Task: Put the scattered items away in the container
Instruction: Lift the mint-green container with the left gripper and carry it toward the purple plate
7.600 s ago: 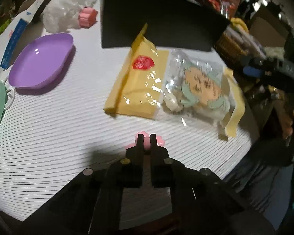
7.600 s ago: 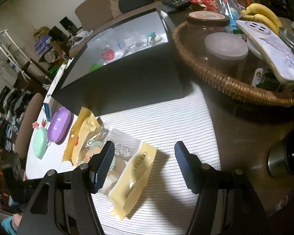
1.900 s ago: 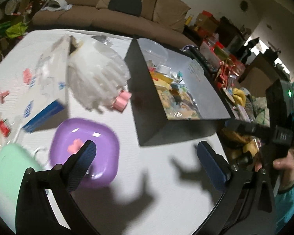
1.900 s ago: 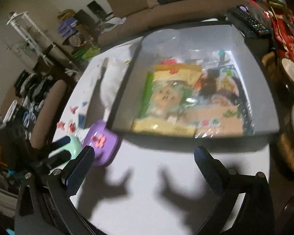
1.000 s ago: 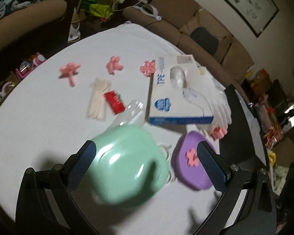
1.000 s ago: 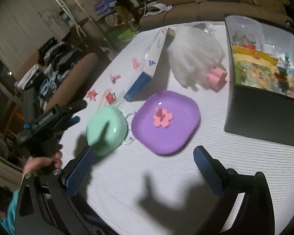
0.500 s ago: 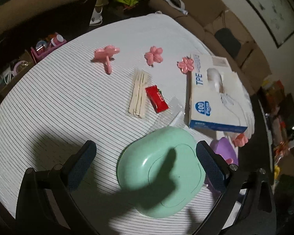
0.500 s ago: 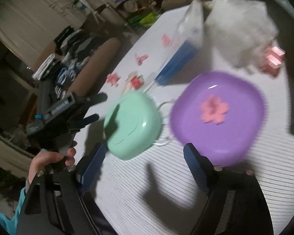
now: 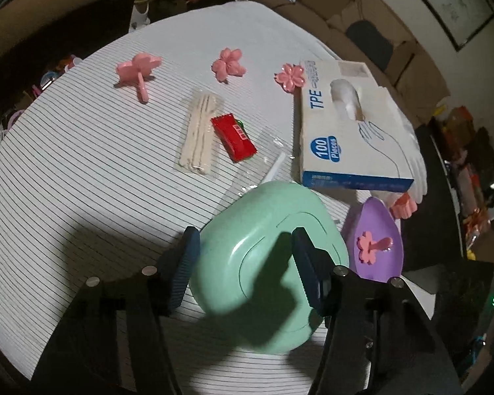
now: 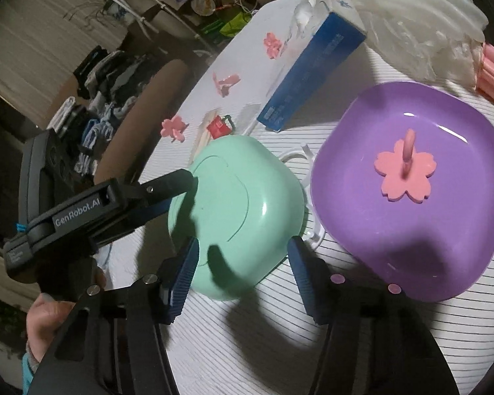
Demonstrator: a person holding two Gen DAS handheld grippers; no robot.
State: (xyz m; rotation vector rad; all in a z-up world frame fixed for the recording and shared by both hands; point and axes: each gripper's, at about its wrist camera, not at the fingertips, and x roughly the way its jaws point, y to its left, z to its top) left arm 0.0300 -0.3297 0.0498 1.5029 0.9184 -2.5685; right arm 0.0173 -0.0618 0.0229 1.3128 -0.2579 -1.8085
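step: both grippers closing in on the upturned mint green bowl [image 9: 270, 250] from two sides; looks like a two-handed pickup being set up, not yet lifted.
left gripper [image 9: 245, 263]: jaws part-open, straddling the bowl's near end, one finger at its left edge, the other over its top; holding nothing, contact unclear.
right gripper [image 10: 242, 265]: jaws part-open, fingers flanking the bowl's near rim; nothing clamped, probably just short of touching.
bowl position: upside down on the striped tablecloth [image 9: 82, 171], just beside the purple plate [image 10: 444, 217]; a thin white looped thing pokes out under it, can't tell what.
plate contents: one pink flower pick [image 10: 405, 172] lying in it.
other scatter: three more pink flower pieces [image 9: 229, 64], wooden sticks packet [image 9: 199, 135], red candy wrapper [image 9: 234, 137], clear wrapper, all well apart from the bowl on the far side.
non-task clutter: glove box [image 9: 342, 131], crumpled plastic bag [image 10: 421, 23].
container: only a dark edge at right in left wrist view, likely it, hard to confirm.
next move: needs both jaws to shut on opposite rims, bowl is smooth and domed so grip low at the rim, then lift level and carry right toward the container.
risk: slick plastic may slip or skid into the plate.
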